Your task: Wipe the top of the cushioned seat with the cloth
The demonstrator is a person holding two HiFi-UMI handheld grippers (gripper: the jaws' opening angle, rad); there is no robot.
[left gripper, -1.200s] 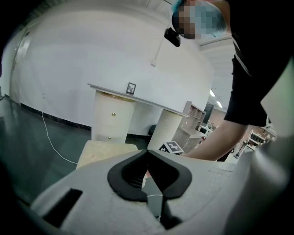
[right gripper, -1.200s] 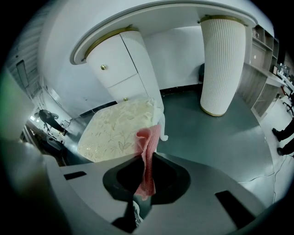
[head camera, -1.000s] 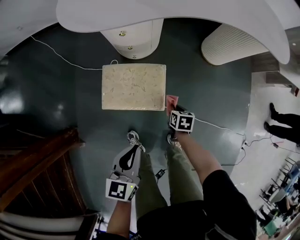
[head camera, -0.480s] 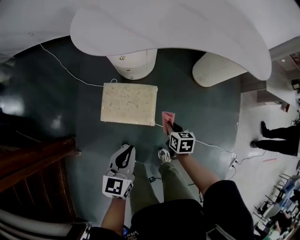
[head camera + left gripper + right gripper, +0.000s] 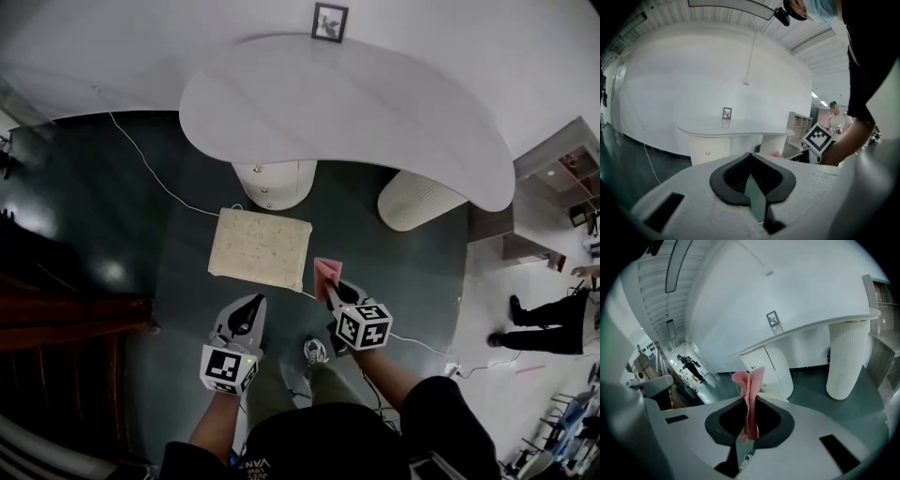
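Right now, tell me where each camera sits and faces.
Head view: on the person's head, steeply down at the cushioned seat; left forearm and right forearm show.
Left gripper view: on the left gripper, level toward the white table; the right forearm shows.
Right gripper view: on the right gripper, toward the table's pedestal past its gripped cloth.
All share the table and framed picture.

We get bright, even overhead light; glare spots on dark floor (image 5: 112, 274) left of jaws; fisheye bending, vignetted corners.
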